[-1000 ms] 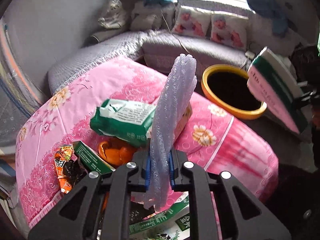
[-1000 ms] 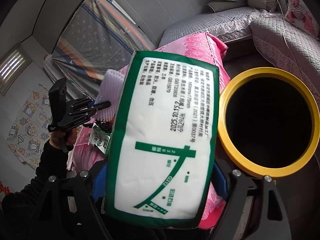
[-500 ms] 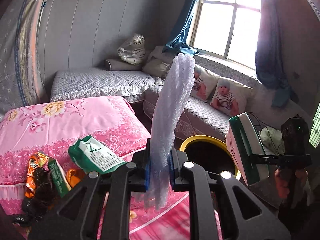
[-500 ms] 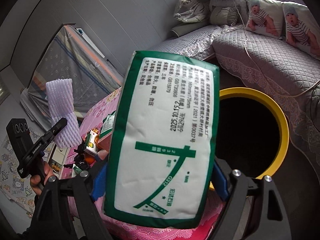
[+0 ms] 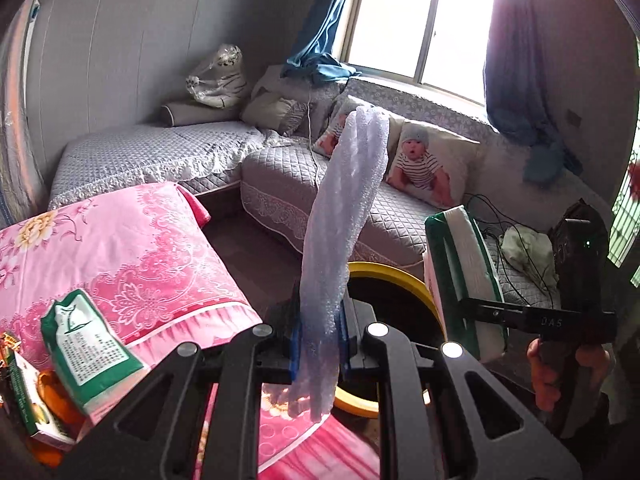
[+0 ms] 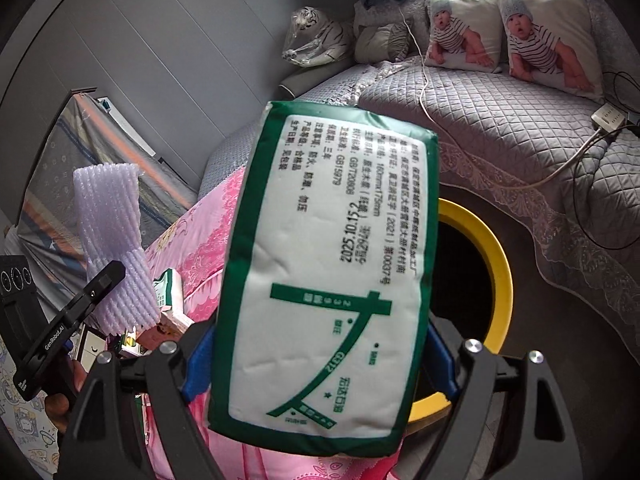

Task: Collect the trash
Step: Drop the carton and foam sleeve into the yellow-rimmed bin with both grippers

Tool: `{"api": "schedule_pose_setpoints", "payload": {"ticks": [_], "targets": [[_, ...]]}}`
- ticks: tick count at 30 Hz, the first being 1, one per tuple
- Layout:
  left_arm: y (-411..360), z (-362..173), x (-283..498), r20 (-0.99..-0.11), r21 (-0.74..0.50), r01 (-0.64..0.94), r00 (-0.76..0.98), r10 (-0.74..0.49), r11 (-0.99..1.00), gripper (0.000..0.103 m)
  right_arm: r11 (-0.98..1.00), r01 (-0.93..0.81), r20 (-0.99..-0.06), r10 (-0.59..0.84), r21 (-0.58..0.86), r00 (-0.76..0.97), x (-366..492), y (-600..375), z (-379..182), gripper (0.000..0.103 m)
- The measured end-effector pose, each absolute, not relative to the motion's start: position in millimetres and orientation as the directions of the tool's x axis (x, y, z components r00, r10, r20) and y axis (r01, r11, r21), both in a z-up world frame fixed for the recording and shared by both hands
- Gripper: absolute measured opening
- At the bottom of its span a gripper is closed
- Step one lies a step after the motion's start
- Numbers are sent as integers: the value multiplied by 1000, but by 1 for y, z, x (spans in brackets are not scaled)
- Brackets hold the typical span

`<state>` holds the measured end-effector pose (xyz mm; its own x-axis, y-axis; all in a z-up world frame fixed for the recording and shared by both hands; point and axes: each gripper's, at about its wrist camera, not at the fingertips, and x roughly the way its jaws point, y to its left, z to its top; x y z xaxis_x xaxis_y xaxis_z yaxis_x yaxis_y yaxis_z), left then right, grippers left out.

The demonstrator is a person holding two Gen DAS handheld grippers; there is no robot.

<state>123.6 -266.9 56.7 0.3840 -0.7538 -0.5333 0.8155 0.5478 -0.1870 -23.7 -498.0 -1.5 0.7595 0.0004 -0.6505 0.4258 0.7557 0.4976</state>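
Note:
My left gripper [image 5: 318,344] is shut on a pale purple foam net sleeve [image 5: 344,216] that stands upright between its pads. It also shows in the right wrist view [image 6: 112,240]. My right gripper [image 6: 320,356] is shut on a green and white tissue pack [image 6: 328,280], seen edge-on in the left wrist view [image 5: 464,280]. The yellow-rimmed bin [image 6: 496,264] sits on the floor just beyond both grippers; its rim shows in the left wrist view [image 5: 400,276]. Another tissue pack [image 5: 86,348], a green carton [image 5: 28,404] and orange peel [image 5: 56,400] lie on the pink-covered table [image 5: 120,248].
A grey quilted corner sofa [image 5: 168,152] with baby-print cushions [image 5: 424,168] runs behind the bin. Cables and a power strip [image 6: 608,116] lie on the sofa. A plush tiger [image 5: 216,76] sits in the corner under the window.
Both grippers have lifted off the table and swung toward the bin with their loads. The table now lies to the left and lower in the left wrist view.

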Motion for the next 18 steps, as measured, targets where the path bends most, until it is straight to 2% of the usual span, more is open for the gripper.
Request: {"api": "schedule_pose_setpoints", "payload": {"ticks": [18], "targets": [[-393,-25,135,-667,-229,825,253,-701,516,13,659,574,-754,-17,485,656,-26,-551,-66,80]]}}
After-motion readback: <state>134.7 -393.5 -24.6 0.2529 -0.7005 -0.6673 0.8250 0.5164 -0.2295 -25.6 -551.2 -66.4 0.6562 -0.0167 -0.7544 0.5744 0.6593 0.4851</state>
